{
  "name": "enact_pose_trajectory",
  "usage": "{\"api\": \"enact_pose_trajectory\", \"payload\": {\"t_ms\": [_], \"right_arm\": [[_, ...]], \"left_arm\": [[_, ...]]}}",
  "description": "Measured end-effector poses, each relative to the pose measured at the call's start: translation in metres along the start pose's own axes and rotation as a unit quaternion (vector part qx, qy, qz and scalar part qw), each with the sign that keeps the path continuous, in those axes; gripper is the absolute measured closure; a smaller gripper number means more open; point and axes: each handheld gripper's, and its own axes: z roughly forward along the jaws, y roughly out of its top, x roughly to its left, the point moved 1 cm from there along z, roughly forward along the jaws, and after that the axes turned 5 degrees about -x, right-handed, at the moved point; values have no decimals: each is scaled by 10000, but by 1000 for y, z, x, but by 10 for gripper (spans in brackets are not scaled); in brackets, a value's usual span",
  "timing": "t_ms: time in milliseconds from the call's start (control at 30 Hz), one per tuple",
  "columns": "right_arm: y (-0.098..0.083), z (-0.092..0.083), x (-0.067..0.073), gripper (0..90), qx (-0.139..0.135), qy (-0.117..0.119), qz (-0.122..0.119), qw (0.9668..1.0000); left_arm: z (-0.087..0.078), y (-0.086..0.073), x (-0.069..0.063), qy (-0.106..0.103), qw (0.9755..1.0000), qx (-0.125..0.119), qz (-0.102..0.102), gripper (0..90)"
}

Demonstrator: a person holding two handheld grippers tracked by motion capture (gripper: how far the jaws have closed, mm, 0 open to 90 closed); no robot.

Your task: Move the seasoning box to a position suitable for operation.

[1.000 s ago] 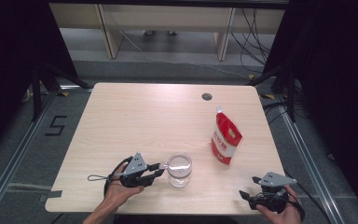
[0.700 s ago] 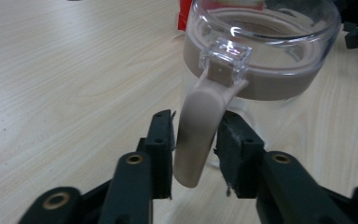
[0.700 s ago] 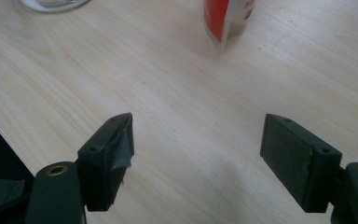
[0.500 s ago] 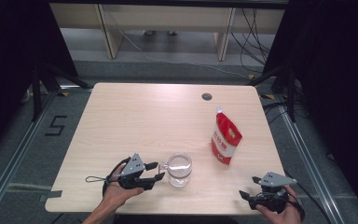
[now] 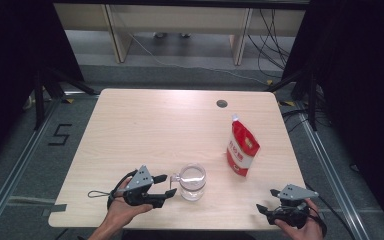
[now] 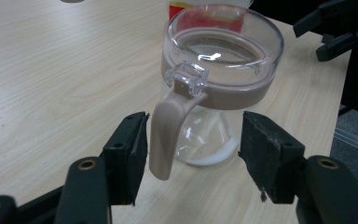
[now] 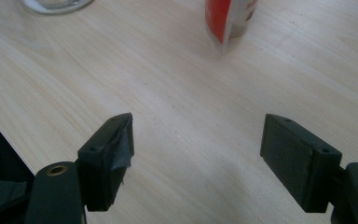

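Note:
A clear glass jar [image 5: 192, 181] with a beige collar, a transparent lid and a beige handle [image 6: 165, 135] stands near the table's front edge. My left gripper [image 5: 168, 184] is just left of it, open. Its jaws have just been opening, and the handle hangs between them, close to the left pad [image 6: 135, 154] and well apart from the right pad. In the left gripper view the jar [image 6: 221, 60] rises right behind the left gripper [image 6: 193, 154]. My right gripper [image 5: 266, 199] rests at the front right corner, open, with bare wood between the jaws of the right gripper [image 7: 198, 149].
A red and white spouted pouch [image 5: 242, 149] stands upright right of the jar, and the pouch's base [image 7: 228, 16] is ahead of the right gripper. The light wooden table [image 5: 155, 125] has a round cable hole [image 5: 222, 104] at the back. Dark floor and shelving surround it.
The left gripper's jaws have spread apart around the jar's handle. The jar, the pouch and the right gripper stay where they were.

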Motion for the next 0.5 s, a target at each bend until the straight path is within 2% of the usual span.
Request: {"api": "enact_pose_trajectory", "payload": {"t_ms": [67, 100, 167, 200, 267, 333, 400, 433, 467, 500], "right_arm": [[0, 0, -1, 266, -37, -36, -74, 10000], [0, 0, -1, 266, -68, -34, -64, 10000], [0, 0, -3, 266, -86, -41, -148, 9998], [0, 1, -3, 266, -79, 22, -99, 9999], [-1, 2, -5, 266, -71, 6, -84, 9999], [-2, 2, -7, 266, -95, 9, -171, 9998], [-2, 0, -3, 266, -56, 20, 29, 10000], [-2, 0, -3, 266, -56, 20, 29, 10000], [-2, 1, -6, 266, -102, 33, -102, 9999], [-2, 1, -5, 266, -94, 29, -95, 9999]], "left_arm": [[-2, 2, 0, -6, 10000, -27, -5, 416], [-3, 4, 1, 10, 9999, -54, -126, 420], [-5, 5, 1, 56, 9999, -51, -133, 421], [-5, 6, 2, 19, 9997, -110, -216, 425], [-7, 9, 2, 14, 9997, -127, -212, 433], [-10, 14, 0, 29, 9996, -137, -238, 438], [-11, 16, 0, 15, 9996, -156, -232, 446], [-12, 18, -1, -4, 9995, -182, -245, 446], [-13, 20, -1, 23, 9994, -212, -277, 456], [-15, 23, -1, 33, 9994, -217, -283, 460]]}}
